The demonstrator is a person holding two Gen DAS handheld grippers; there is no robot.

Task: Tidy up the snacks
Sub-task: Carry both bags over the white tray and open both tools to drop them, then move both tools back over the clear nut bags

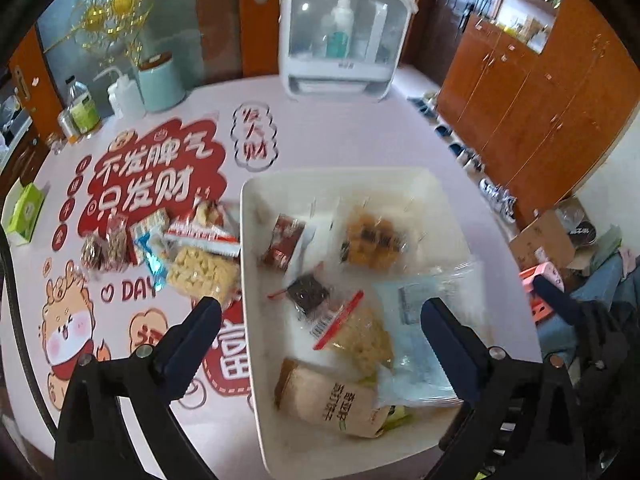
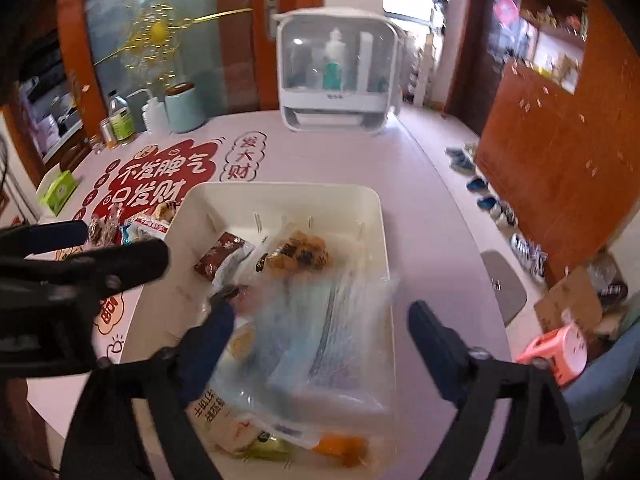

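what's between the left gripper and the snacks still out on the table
Nothing visible. The left gripper hangs open, its left finger just short of the yellow snack at the near edge of the pile, beside the bin.

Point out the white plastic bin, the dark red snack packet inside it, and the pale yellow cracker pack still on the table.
White plastic bin (image 1: 256, 216): left wrist view, left wall.
Dark red snack packet (image 1: 282, 242): left wrist view, wrapper middle.
Pale yellow cracker pack (image 1: 200, 274): left wrist view, clear wrapper's middle.
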